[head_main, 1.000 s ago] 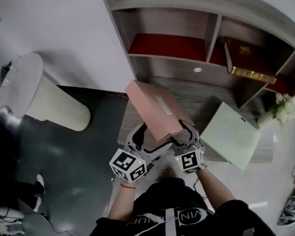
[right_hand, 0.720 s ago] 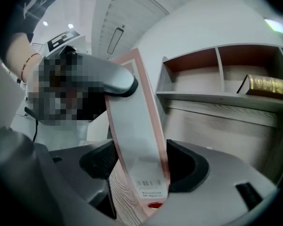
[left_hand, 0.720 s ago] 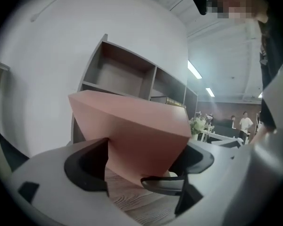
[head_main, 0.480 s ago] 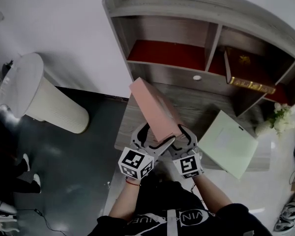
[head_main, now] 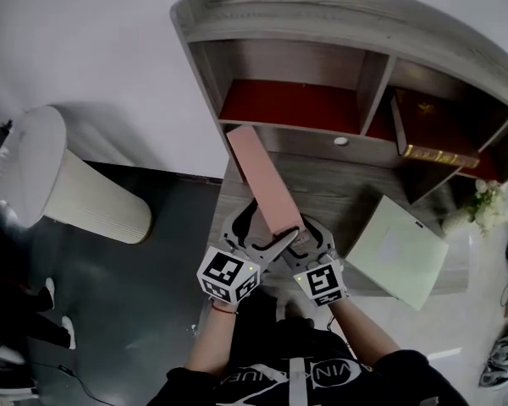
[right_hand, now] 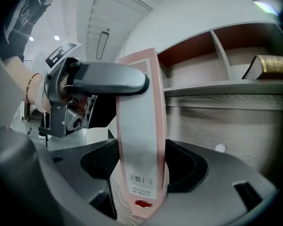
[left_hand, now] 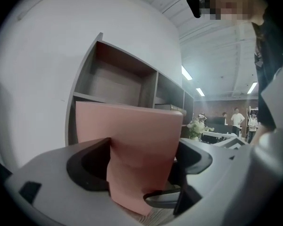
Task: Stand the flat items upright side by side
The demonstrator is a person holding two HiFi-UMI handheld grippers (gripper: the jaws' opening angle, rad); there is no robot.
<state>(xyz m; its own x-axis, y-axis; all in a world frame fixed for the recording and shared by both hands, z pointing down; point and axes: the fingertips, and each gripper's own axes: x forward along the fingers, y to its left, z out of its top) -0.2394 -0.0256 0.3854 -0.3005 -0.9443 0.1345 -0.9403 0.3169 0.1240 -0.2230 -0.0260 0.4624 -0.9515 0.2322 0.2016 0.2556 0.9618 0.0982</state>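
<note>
While the left gripper's (head_main: 262, 232) jaws were closing around it, the right gripper (head_main: 310, 237) clamped the on-edge flat pink cardboard box (head_main: 261, 178) mid-frame; grey wooden desktop (head_main: 343, 191) lay open rightward.

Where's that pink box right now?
In the head view's centre, the pink box is held on edge over the desk, left of the green box. Its near end sits in the left gripper, whose jaws are closing, and the right gripper.
</note>
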